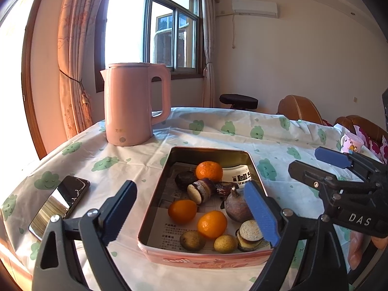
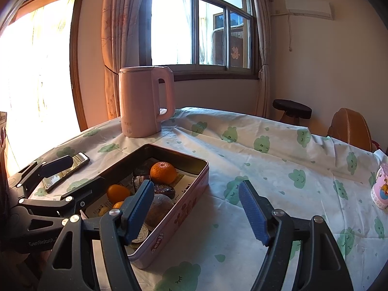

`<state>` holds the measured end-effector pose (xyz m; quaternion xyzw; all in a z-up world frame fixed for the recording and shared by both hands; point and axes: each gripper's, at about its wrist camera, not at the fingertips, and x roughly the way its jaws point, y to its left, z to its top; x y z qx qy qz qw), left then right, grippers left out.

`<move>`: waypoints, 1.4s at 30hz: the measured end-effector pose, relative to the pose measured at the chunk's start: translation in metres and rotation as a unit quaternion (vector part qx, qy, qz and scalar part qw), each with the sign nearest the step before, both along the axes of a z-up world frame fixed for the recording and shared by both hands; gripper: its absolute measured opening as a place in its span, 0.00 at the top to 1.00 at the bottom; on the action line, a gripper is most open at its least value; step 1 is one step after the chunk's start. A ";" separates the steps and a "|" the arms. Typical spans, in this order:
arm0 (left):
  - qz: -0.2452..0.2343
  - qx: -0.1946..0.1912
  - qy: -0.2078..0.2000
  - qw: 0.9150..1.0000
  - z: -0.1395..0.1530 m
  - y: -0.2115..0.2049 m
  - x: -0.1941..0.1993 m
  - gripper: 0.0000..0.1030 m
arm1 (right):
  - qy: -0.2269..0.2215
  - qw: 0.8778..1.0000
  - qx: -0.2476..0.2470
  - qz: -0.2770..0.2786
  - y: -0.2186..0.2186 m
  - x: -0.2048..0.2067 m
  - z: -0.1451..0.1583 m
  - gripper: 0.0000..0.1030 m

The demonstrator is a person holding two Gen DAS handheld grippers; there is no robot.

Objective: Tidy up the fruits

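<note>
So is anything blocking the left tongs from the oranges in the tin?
Nothing visible. The left tongs hang open over the tin, which has no lid, and the oranges lie uncovered on top among the other fruit.

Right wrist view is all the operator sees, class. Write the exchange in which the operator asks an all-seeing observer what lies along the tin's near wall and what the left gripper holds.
Operator: What lies along the near wall of the pink rectangular metal tin?
Observer: A small olive-green round fruit and a yellower round fruit, with an orange just behind them.
Operator: Is the left gripper holding anything?
Observer: No. Its jaws stand wide apart over the tin, gripping nothing.
</note>
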<state>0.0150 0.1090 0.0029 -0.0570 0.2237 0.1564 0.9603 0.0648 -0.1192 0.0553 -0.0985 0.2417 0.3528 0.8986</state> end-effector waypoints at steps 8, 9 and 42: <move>-0.001 0.000 0.000 1.000 0.000 -0.001 0.000 0.09 | -0.001 1.000 0.001 -0.001 -0.001 0.000 0.001 0.28; -0.001 0.000 0.000 1.000 0.000 -0.002 0.001 0.09 | -0.002 1.000 0.001 -0.001 -0.001 0.000 0.001 0.28; -0.018 0.006 -0.008 1.000 0.008 -0.018 0.001 0.00 | -0.017 1.000 0.008 -0.018 -0.023 -0.003 0.006 0.28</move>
